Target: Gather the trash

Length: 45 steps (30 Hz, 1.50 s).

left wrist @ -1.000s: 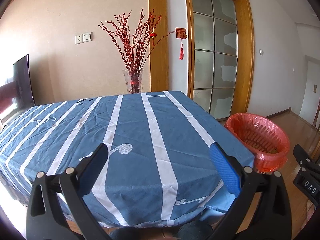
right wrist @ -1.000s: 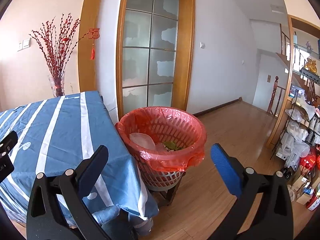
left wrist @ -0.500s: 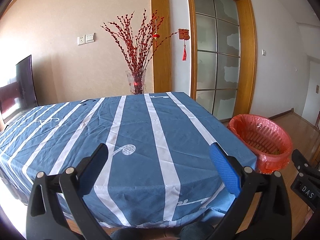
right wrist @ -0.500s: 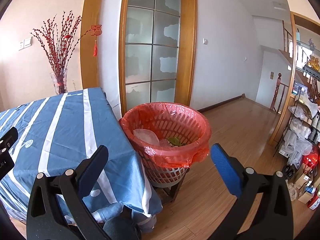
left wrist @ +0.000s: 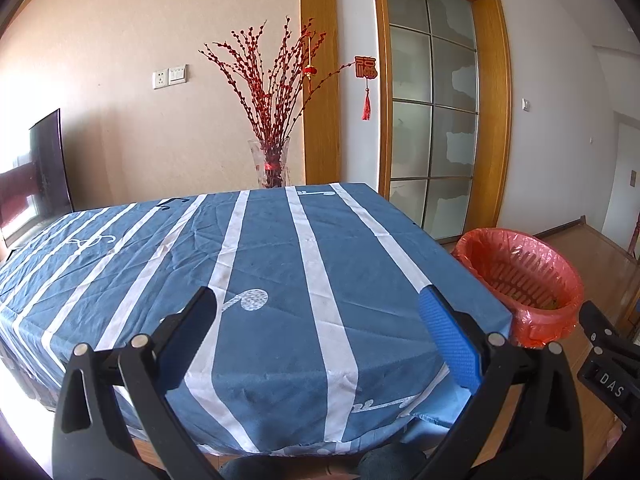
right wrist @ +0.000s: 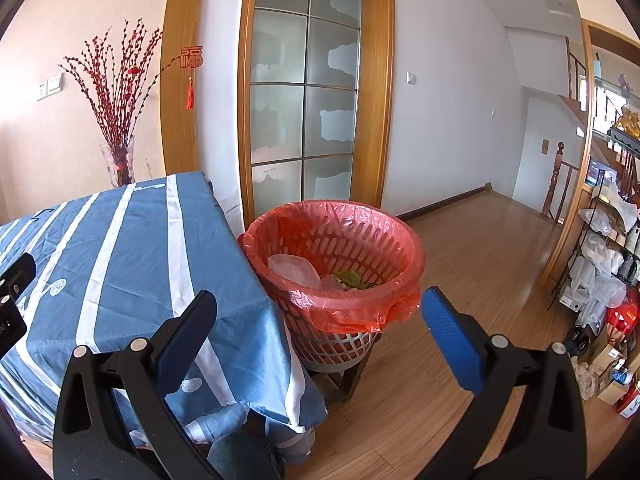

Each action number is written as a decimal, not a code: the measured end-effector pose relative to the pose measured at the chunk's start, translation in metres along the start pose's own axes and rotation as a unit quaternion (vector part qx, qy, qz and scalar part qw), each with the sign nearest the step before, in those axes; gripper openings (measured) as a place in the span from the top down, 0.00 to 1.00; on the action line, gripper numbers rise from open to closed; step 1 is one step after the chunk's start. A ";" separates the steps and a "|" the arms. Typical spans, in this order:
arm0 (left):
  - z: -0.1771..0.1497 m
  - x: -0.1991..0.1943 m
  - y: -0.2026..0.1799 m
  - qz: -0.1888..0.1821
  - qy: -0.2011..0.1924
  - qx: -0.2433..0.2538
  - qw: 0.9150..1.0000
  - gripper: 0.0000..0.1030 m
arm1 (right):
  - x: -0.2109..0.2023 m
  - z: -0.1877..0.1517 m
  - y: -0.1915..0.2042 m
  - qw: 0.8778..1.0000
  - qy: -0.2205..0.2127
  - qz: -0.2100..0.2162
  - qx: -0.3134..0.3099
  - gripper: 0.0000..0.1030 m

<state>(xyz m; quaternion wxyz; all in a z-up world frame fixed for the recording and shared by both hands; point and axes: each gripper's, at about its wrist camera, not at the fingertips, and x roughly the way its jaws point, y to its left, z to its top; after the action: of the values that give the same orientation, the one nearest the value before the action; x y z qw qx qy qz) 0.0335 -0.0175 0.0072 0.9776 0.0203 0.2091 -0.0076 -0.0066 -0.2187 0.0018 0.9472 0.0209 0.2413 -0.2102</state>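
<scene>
A waste basket lined with a red plastic bag stands on a low stool at the table's right end; it also shows in the left wrist view. Inside lie clear plastic wrap and green leaves. My left gripper is open and empty, held above the near edge of the table with the blue striped cloth. My right gripper is open and empty, in front of the basket and apart from it. No trash shows on the cloth.
A glass vase of red branches stands at the table's far edge. A dark chair back is at the far left. A glass-paned door is behind the basket. Shelves with bags and boxes line the right wall over wooden floor.
Both grippers have drawn back and risen slightly, so the table and basket sit lower and a bit farther in view. Both stay open and empty.
</scene>
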 end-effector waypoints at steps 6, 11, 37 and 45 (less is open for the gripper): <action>0.001 0.001 -0.001 -0.001 0.001 0.000 1.000 0.04 | 0.000 0.000 0.000 1.000 0.000 0.000 0.000 0.02; 0.001 0.003 -0.002 -0.002 0.003 0.000 1.000 0.04 | 0.000 -0.001 0.001 1.000 0.002 -0.001 0.000 0.02; -0.002 0.007 -0.003 -0.003 0.008 0.002 1.000 0.04 | 0.006 -0.003 -0.002 1.000 0.014 0.000 0.003 0.02; -0.004 0.007 -0.003 -0.004 0.012 0.001 1.000 0.04 | 0.006 -0.003 -0.002 1.000 0.015 -0.001 0.003 0.02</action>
<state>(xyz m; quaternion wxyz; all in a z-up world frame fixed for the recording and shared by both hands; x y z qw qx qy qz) 0.0387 -0.0205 0.0009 0.9750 0.0203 0.2210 -0.0116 -0.0038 -0.2220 -0.0032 0.9433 0.0267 0.2549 -0.2111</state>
